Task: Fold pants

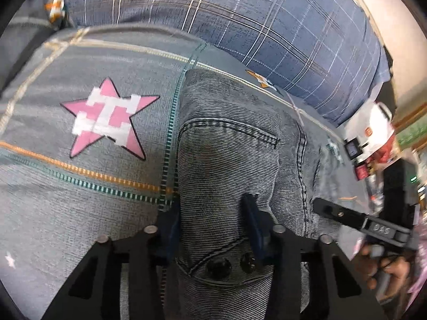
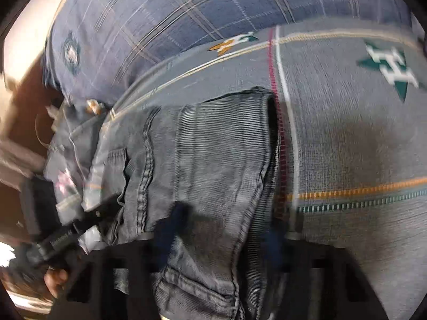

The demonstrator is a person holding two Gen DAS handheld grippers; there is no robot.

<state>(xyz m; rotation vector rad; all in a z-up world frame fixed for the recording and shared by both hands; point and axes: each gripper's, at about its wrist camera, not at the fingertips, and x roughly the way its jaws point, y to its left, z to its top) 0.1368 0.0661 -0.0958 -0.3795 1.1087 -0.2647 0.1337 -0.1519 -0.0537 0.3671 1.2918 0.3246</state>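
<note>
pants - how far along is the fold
Done: the grey pants already lie as a narrow, stacked bundle on the star-print bedspread, not spread out. In hand: the left gripper straddles the buttoned waist end and the right gripper straddles the other side, each with denim between its fingers; whether they pinch it is unclear. Left: probably one more fold or letting go.

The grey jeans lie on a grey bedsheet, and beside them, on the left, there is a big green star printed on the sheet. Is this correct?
Not fully. In the left wrist view the big star beside the jeans is pink with white blocks, not green. The jeans do lie on the grey bedsheet.
</note>
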